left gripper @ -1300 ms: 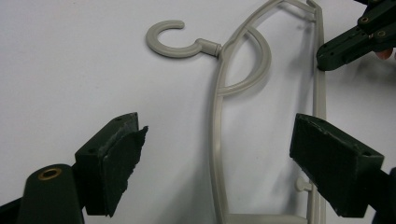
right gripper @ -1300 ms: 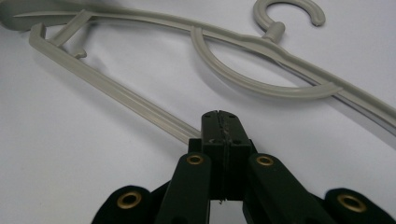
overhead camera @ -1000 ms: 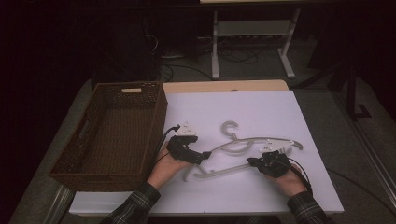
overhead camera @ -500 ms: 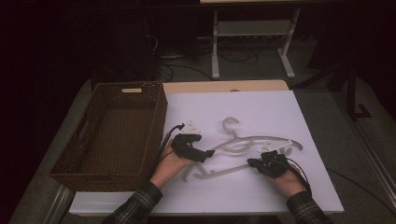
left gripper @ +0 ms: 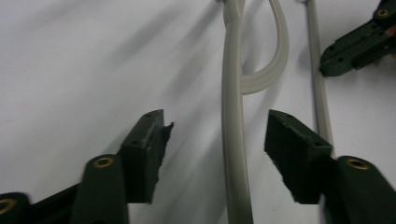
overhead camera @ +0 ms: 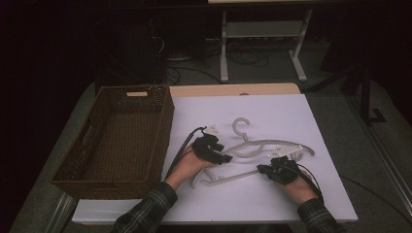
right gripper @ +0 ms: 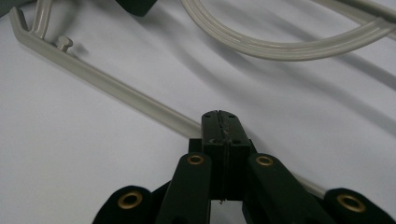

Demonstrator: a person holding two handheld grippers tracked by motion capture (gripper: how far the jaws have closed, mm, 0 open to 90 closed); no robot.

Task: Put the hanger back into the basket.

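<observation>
- Hanger (overhead camera: 257,148): a pale plastic one is laid flat on the white table (overhead camera: 272,111), near the person's edge, well apart from the wicker basket (overhead camera: 116,141) at the table's left.
- Its hook is pointed toward the far side of the table.
- One arm of the hanger (left gripper: 232,140) is seen between the jaws of the left gripper (left gripper: 215,144); these have just been closing, yet a gap is left on both sides and the pads are not pressed on it.
- The left gripper (overhead camera: 218,154) is held over the hanger's left arm in the high view.
- The right gripper (right gripper: 219,122) is clenched, pads together, over the hanger's thin lower bar (right gripper: 107,86); whether the bar is pinched cannot be told.
- The right gripper (overhead camera: 265,170) is placed at that bar's right part.
</observation>
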